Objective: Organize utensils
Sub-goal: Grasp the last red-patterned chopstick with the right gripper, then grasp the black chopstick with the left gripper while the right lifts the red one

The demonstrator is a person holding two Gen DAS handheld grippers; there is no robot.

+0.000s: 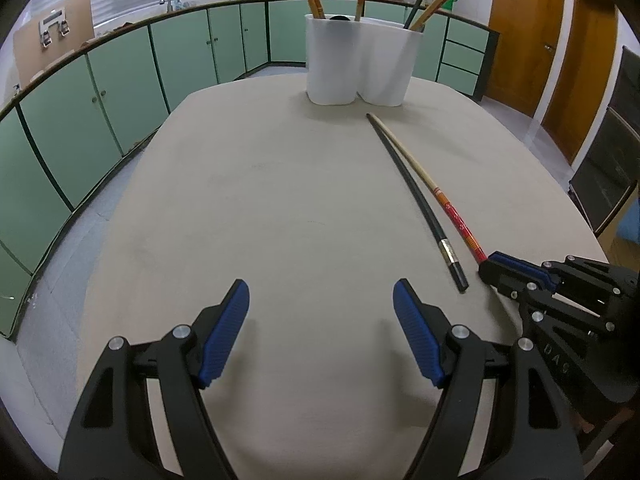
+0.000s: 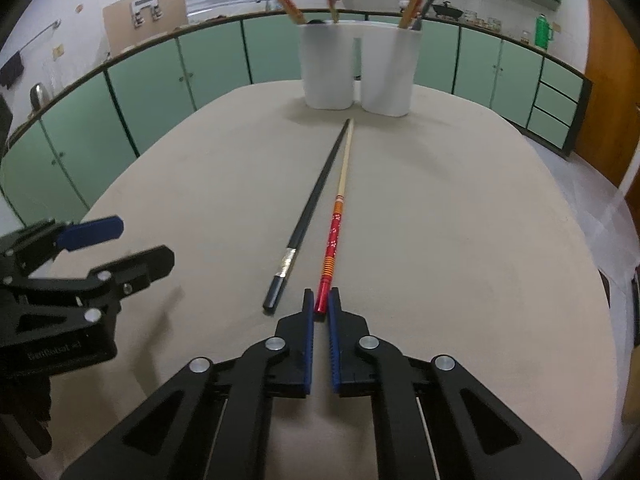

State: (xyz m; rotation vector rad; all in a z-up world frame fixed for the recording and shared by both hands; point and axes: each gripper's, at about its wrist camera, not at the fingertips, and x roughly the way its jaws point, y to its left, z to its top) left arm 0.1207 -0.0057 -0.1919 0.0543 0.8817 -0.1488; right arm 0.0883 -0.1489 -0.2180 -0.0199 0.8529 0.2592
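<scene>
Utensils lie on and stand at the far end of the beige bench (image 2: 460, 240). A white two-lobed holder (image 2: 356, 68) carries upright chopsticks in both compartments: two wooden ones at left, a wooden and a dark one at right. Black chopstick (image 2: 316, 200), silver-banded near its butt, and red-patterned chopstick (image 2: 338, 216), pale at its tip, lie side by side, tips touching, long axes pointing toward the holder. Right hand-held gripper (image 2: 320, 300) pinches the red chopstick's butt. Left hand-held gripper (image 1: 320, 300) hangs spread wide, holding nothing.
</scene>
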